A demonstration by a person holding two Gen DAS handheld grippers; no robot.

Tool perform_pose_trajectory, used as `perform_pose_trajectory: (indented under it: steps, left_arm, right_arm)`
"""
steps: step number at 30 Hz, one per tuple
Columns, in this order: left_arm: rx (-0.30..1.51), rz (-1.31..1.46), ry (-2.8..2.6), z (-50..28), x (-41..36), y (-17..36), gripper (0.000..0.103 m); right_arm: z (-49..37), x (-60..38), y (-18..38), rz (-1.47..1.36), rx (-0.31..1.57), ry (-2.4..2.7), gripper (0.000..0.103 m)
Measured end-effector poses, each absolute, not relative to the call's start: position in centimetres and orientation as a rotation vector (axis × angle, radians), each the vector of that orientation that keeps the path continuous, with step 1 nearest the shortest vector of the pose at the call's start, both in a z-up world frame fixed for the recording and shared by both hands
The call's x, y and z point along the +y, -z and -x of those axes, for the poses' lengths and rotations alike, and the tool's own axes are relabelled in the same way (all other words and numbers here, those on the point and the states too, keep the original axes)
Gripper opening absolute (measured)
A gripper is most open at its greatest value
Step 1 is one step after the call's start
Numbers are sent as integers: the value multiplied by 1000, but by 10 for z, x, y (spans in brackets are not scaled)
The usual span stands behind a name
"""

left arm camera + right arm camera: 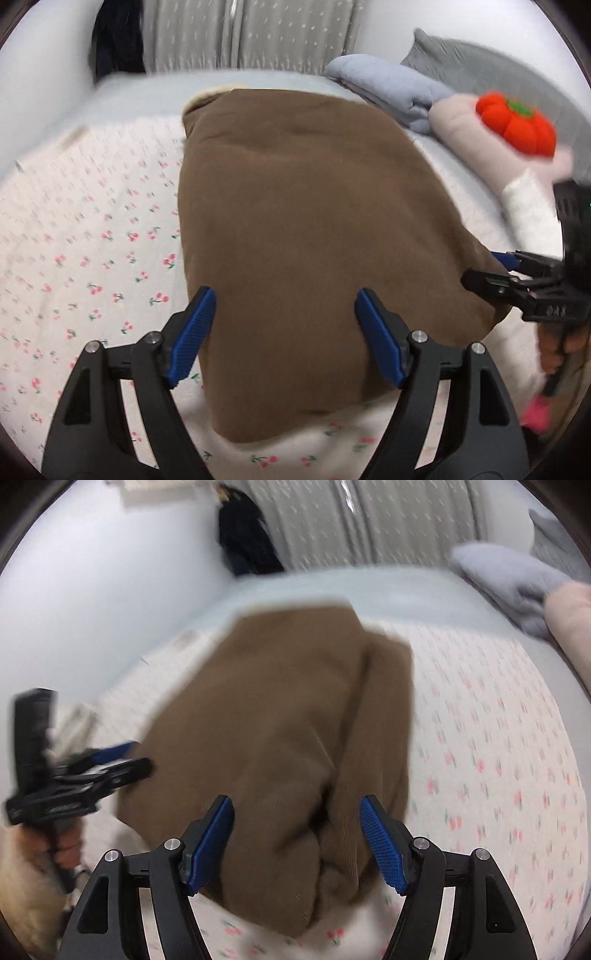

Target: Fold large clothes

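The brown garment (303, 229) lies folded on the bed's cherry-print sheet (92, 240), its long axis running near to far, cream lining showing at the far end. Left gripper (284, 332) and right gripper (299, 842) hover over its near edge, jaws apart, holding nothing.

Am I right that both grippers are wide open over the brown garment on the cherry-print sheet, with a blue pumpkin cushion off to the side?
Nearly. The pumpkin cushion is orange-red with a green top, not blue; the left wrist view shows it. The rest stands: the left gripper and right gripper are open over the brown garment on the cherry-print sheet.
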State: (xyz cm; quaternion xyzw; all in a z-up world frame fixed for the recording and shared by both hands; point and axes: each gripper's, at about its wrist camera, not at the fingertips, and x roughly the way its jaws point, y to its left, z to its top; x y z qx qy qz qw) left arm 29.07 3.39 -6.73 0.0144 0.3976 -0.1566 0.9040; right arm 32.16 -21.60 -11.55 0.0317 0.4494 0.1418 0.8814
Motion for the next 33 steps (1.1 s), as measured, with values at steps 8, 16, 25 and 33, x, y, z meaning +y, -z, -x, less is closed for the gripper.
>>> perform_pose_trajectory:
  steps: [8, 16, 25, 33]
  left_arm:
    - [870, 12, 235, -265, 37, 41, 80]
    - [900, 67, 84, -205, 39, 19, 86]
    - [872, 15, -49, -155, 31, 6, 102]
    - [861, -15, -21, -125, 25, -1, 102]
  right_arm:
    - [-311, -216, 126, -97, 979, -193, 80]
    - [-245, -213, 88, -90, 894, -53, 84]
    - [-184, -203, 65, -74, 853, 120, 92]
    - [-155, -182, 57, -47, 854, 151, 92]
